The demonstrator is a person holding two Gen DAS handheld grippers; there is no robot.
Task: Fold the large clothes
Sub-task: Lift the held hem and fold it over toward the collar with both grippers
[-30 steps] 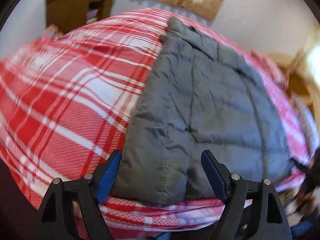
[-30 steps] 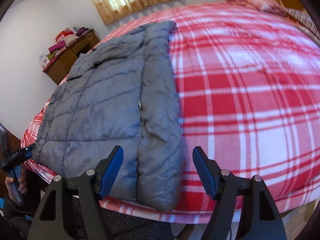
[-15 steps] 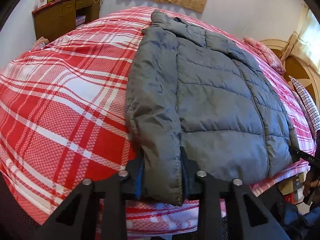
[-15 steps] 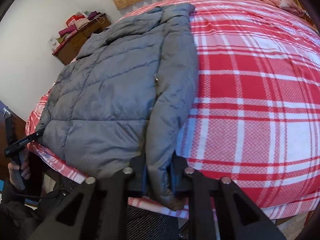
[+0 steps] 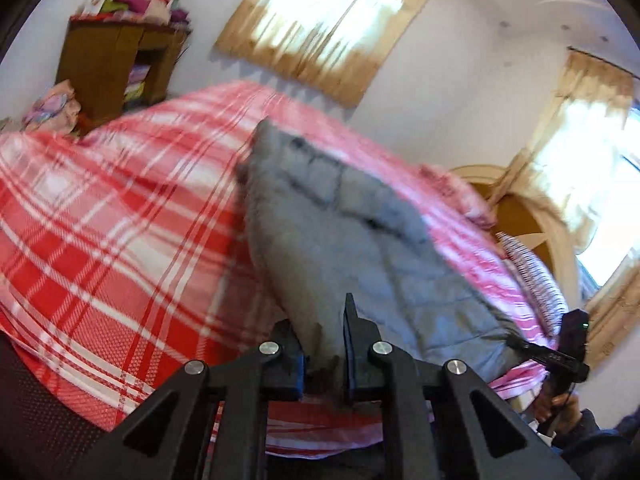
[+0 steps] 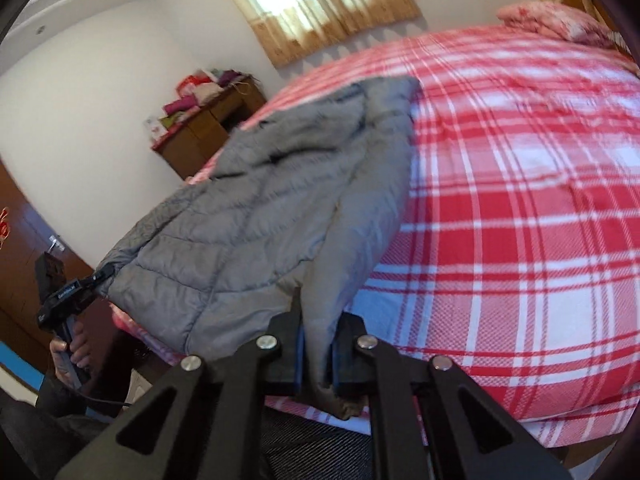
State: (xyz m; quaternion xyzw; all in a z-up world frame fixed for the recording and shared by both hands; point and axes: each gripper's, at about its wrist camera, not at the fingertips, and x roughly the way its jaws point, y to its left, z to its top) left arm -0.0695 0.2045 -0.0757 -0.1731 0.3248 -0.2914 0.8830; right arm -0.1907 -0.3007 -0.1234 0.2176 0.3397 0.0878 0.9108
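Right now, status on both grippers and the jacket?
Left gripper and right gripper closing, each pinching a bottom corner of the grey jacket. Hem lifted off the plaid bedspread. Nothing in the way.

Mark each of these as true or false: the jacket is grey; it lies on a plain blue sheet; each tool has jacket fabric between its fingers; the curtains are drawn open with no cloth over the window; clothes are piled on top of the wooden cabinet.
1. The jacket is grey. True.
2. It lies on a plain blue sheet. False: the bedcover is a red and white check.
3. Each tool has jacket fabric between its fingers. True: the left tool and the right tool both pinch its near edge, jaws closing further.
4. No cloth covers the window. False: a tan curtain hangs across it.
5. Clothes are piled on the wooden cabinet. True.
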